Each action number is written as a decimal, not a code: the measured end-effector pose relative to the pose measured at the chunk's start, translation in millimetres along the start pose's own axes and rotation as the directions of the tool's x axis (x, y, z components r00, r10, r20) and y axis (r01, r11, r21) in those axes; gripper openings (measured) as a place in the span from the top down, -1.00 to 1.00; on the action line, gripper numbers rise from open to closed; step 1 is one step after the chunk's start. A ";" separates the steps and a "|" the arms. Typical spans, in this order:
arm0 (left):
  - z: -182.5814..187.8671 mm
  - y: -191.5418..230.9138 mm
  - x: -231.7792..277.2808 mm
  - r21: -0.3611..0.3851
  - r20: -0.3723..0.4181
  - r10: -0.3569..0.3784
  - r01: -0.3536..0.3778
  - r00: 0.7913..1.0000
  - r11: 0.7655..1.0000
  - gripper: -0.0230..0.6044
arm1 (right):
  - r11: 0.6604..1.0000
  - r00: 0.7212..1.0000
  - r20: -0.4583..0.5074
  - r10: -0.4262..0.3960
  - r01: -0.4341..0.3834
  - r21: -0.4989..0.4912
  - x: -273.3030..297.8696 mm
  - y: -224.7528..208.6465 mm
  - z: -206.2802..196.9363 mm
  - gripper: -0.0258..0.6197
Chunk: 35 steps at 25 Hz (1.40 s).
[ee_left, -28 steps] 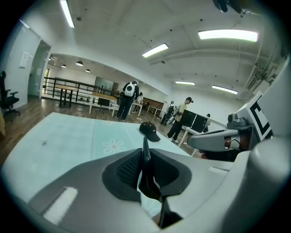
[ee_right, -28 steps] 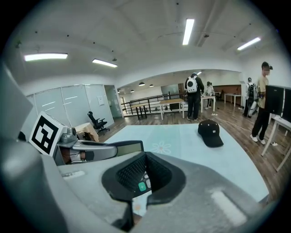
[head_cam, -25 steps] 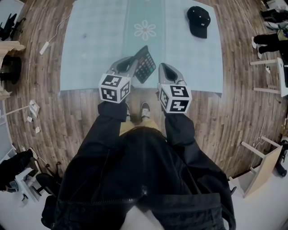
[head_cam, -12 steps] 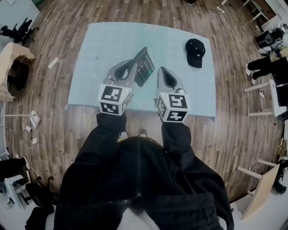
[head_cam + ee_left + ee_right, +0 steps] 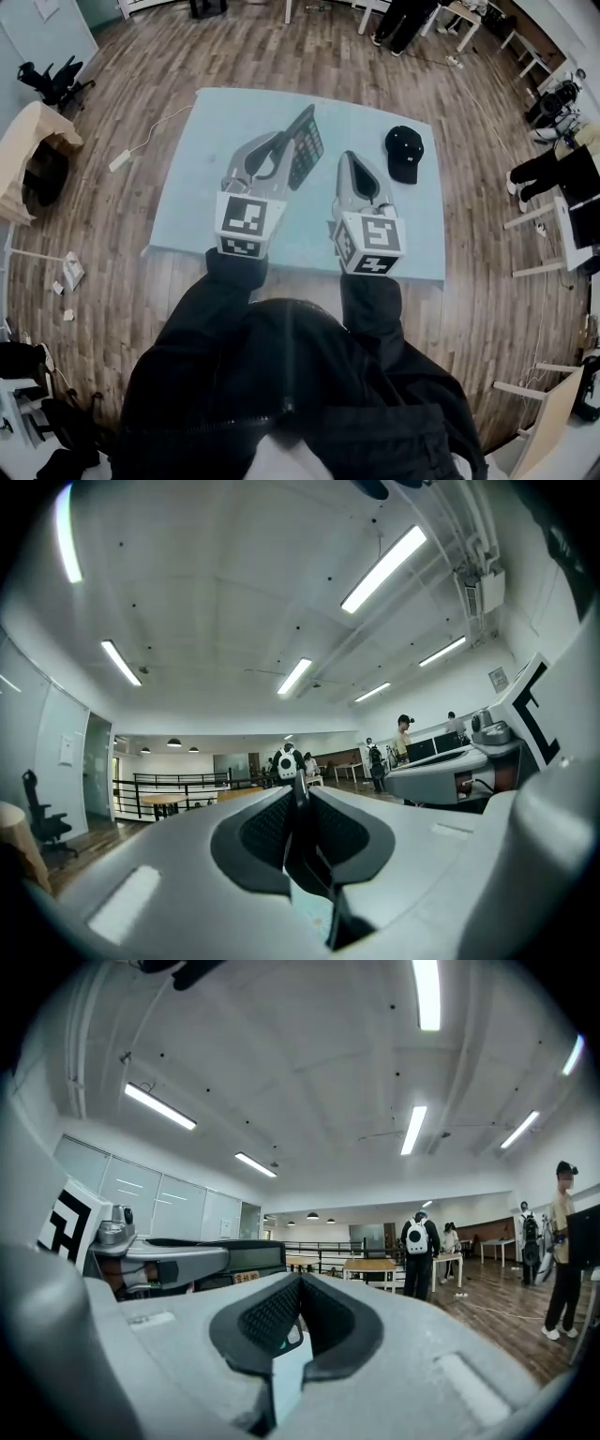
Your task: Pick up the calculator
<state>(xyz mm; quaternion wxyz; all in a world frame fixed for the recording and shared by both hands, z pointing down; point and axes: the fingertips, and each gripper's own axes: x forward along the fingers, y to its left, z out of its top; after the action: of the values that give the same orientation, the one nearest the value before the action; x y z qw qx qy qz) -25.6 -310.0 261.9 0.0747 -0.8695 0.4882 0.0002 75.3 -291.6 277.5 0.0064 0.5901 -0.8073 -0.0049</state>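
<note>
The pads [image 5: 265,829] of the left gripper [image 5: 284,142] are pinched on one edge of the calculator [image 5: 306,148], which shows in the left gripper view only as a thin dark sliver squeezed between them. The right gripper [image 5: 349,161] just beside it has its jaws pressed together on nothing. The calculator is held up in the air at about waist height, over the pale blue mat [image 5: 211,178] that lies on the wooden floor [image 5: 131,300]; a black cap [image 5: 404,153] lies on the mat off to the right, well apart. The likely trouble from here is slipping: the hold is on a narrow margin of a flat, stiff slab, and most of it sticks out beyond the fingertips, so a quick swing or roll of the wrist could make it pivot in the pads or drop to the mat. The right gripper is close enough to knock it, too. The calculator itself is a dark, thin rectangle with a grid of small keys on its face, tilted up on its side.
</note>
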 end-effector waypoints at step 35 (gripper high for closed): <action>32.6 15.9 4.3 0.043 0.054 -0.005 0.002 0.999 0.999 0.77 | 0.996 0.990 0.137 -0.014 0.025 -0.081 7.4 4.0 45.2 0.92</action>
<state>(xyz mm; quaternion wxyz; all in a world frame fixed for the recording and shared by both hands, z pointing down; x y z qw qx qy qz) -34.5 -317.6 227.3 0.1062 -0.8682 0.4845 0.0130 68.5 -297.3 232.4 -0.0245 0.5956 -0.7991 -0.0786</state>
